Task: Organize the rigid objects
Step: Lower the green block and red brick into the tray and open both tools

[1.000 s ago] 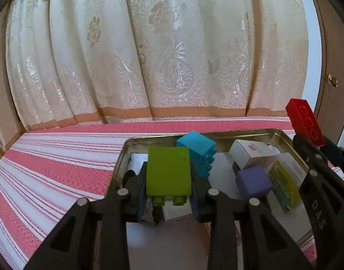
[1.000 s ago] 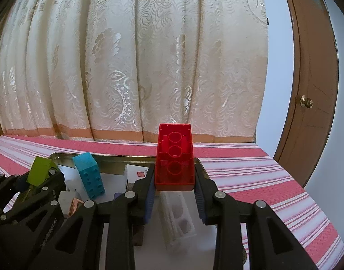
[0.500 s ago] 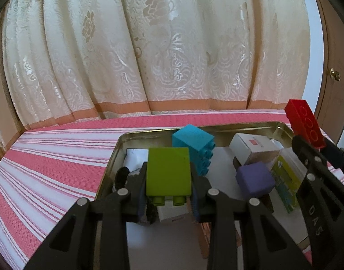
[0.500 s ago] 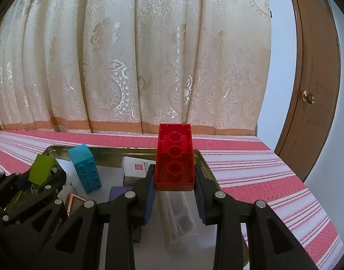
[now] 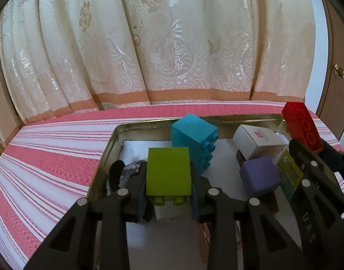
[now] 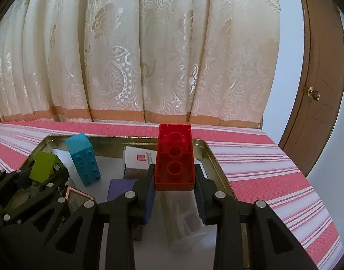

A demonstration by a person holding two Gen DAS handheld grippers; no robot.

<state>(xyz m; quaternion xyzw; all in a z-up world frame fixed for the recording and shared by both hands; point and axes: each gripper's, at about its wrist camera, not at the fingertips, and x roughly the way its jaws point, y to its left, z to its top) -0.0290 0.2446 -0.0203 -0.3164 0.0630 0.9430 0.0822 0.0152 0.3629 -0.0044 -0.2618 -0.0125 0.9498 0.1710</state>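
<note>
Left wrist view: our left gripper (image 5: 168, 193) has its fingers pinching the green brick (image 5: 168, 171) above the tray (image 5: 104, 155), near the blue brick (image 5: 193, 139).

Right wrist view: our right gripper (image 6: 174, 193) clamps the red brick (image 6: 174, 157) over the tray's right side. We judge both are mid-carry; next comes finding each a clear spot.

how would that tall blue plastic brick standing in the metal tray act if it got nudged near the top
The tall blue plastic brick stands on end in the metal tray, already leaning, so a high nudge would probably tip it rather than slide it. It looks like stiff moulded plastic, likely hollow and light. Its studded side should give some purchase; the smooth faces may be slippery.
</note>
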